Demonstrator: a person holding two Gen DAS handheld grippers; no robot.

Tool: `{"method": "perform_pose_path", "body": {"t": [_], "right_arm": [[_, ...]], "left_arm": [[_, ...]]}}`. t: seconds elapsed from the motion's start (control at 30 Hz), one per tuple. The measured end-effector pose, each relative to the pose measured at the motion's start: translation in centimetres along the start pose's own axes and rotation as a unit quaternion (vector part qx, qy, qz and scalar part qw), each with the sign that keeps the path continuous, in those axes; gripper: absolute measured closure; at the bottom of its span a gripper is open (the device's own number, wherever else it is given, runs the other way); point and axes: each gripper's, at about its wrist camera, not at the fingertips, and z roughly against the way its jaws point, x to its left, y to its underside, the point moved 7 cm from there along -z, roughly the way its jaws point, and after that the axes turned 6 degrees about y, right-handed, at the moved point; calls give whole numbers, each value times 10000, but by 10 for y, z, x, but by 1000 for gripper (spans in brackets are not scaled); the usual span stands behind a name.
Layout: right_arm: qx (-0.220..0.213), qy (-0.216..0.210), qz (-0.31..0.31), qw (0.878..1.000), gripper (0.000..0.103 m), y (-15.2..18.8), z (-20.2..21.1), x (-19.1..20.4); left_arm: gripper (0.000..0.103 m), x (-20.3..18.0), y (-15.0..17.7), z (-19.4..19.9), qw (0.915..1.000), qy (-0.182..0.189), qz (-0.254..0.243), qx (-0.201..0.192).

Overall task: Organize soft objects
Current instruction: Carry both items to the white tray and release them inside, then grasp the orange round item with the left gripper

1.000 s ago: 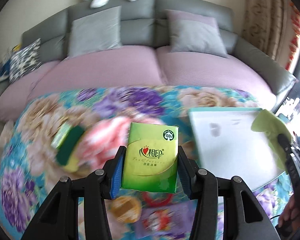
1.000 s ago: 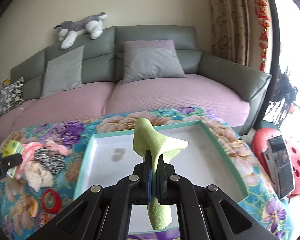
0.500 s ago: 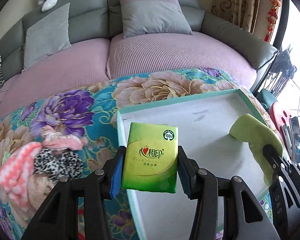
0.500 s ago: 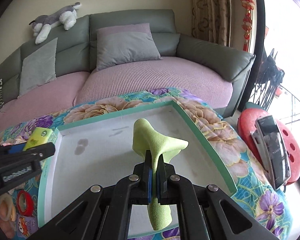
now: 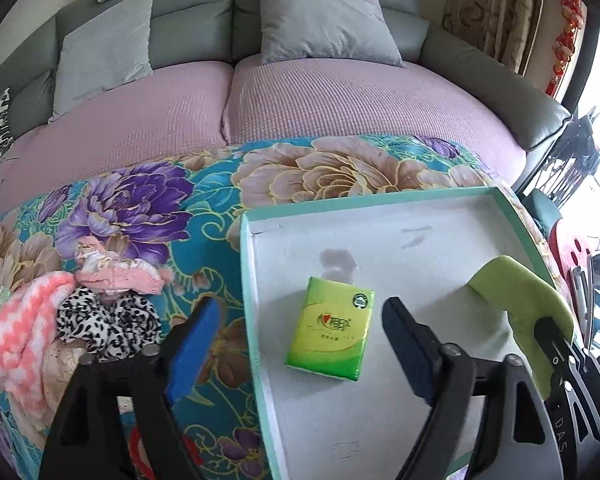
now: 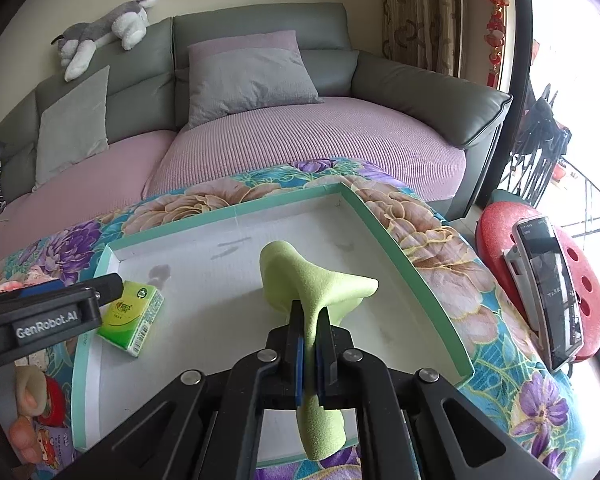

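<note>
I'm working over the flowered tablecloth, with the big shallow tray in front of me, and the tray is my first worry: it looks light, with low card-like walls, so a bump from either tool could skid it on the slippery cloth or crush a side. Next, the green cloth: my right gripper has it between its pads over the tray, and the jaws are opening, with the fabric draped between them and hanging below; if it clings to a pad, it could drag out over the near wall when I pull back. The tissue pack lies flat on the tray floor near the left wall, free of my left gripper, whose jaws are opening, spread wide to either side of it, not touching. One finger sits outside the tray wall, so lifting away crooked could catch that rim. The pile of pink and leopard-print fabrics waits on the tablecloth just left of the tray; I judge a careless sweep towards it could snag several at once.
</note>
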Motion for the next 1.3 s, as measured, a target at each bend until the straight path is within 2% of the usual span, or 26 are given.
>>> {"method": "perform_pose_path", "body": {"t": [0.03, 0.07, 0.1, 0.23, 0.3, 0.37, 0.5, 0.87, 1.1, 1.3], "right_arm": [[37, 21, 3, 10000, 74, 1, -1, 0], [70, 24, 3, 10000, 38, 1, -1, 0], [50, -5, 0, 10000, 18, 2, 0, 0], [122, -86, 39, 9999, 14, 2, 1, 2], [230, -101, 72, 9997, 0, 5, -1, 4], [297, -56, 138, 9994, 0, 7, -1, 6], [280, -81, 222, 9993, 0, 7, 4, 11], [124, -355, 371, 9986, 0, 6, 33, 36], [6, -929, 640, 9936, 0, 15, 57, 81], [80, -1337, 1007, 9859, 0, 32, 71, 131]], "left_arm": [[15, 3, 0, 2, 10000, -50, 35, -22], [14, 6, 0, 4, 9999, -89, 71, -38], [13, 10, 0, 6, 9998, -130, 119, -63], [11, 25, 3, 15, 9989, -307, 293, -191], [11, 32, 5, 21, 9983, -384, 361, -263], [10, 40, 8, 28, 9976, -461, 409, -322], [2, 57, 17, 45, 9956, -639, 485, -488], [1, 126, 48, 107, 9851, -1006, 1028, -944], [1, 188, 78, 152, 9687, -1406, 1591, -1282], [1, 224, 105, 165, 9602, -1529, 1949, -1287]]}}
